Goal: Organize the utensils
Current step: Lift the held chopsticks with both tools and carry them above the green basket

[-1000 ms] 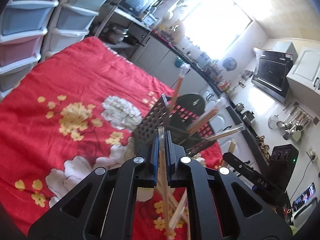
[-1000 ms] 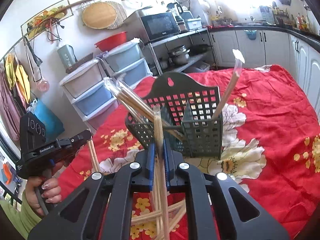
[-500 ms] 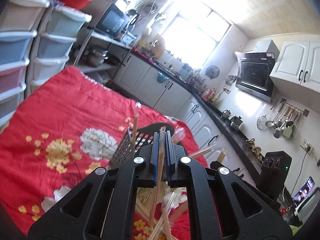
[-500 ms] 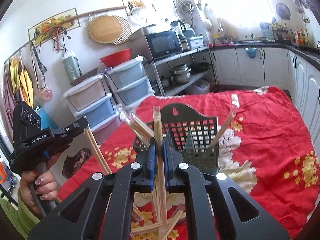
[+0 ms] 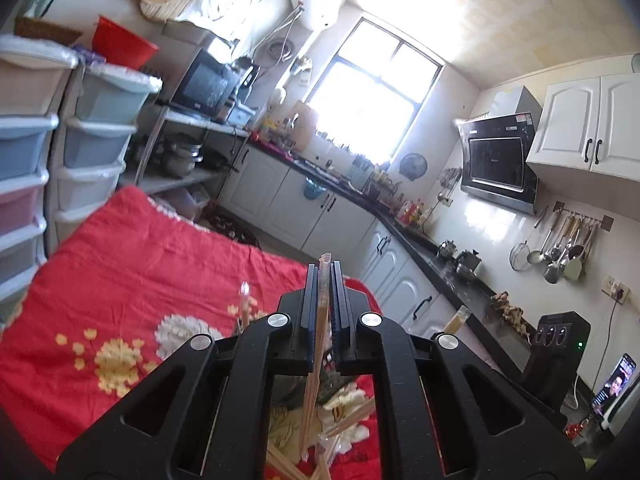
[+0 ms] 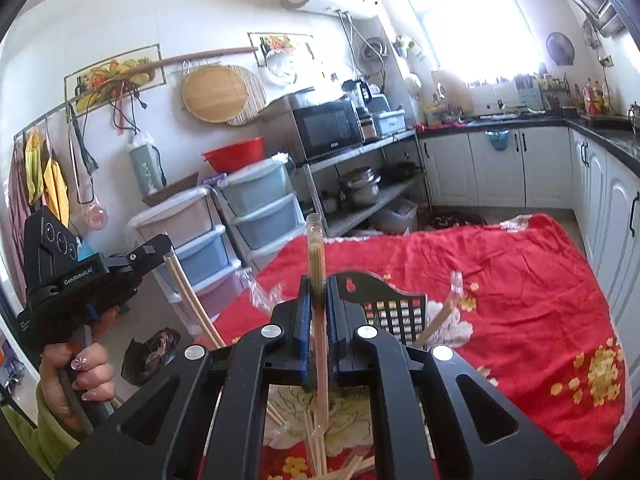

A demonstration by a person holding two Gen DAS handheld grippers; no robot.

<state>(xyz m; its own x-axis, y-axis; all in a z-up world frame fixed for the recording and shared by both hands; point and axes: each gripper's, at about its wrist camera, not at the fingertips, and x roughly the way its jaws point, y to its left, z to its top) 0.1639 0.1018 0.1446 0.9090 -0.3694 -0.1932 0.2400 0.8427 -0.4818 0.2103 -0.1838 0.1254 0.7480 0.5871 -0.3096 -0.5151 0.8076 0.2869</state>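
Note:
My left gripper [image 5: 323, 280] is shut on a wrapped pair of chopsticks [image 5: 316, 344] and holds it upright above the red floral cloth [image 5: 132, 264]. My right gripper [image 6: 318, 292] is shut on another wrapped pair of chopsticks [image 6: 318, 280], also upright. The black mesh utensil holder [image 6: 394, 308] stands just behind the right gripper, with a wrapped pair [image 6: 440, 316] leaning in it. Several loose chopsticks [image 6: 316, 444] lie on the cloth below. The left gripper [image 6: 152, 254] with its chopsticks [image 6: 192, 304] shows at the left of the right wrist view.
Plastic drawer units [image 6: 256, 208] stand off the table's far left side. A shelf with a microwave [image 6: 328, 126] and white kitchen cabinets [image 6: 496, 168] lie beyond. The cloth's far edge [image 6: 440, 232] drops to the floor. A phone [image 5: 614, 384] stands at the right.
Both grippers have lifted and tilted upward with their chopsticks. The holder has dropped low in both views and the kitchen walls now fill the frames.

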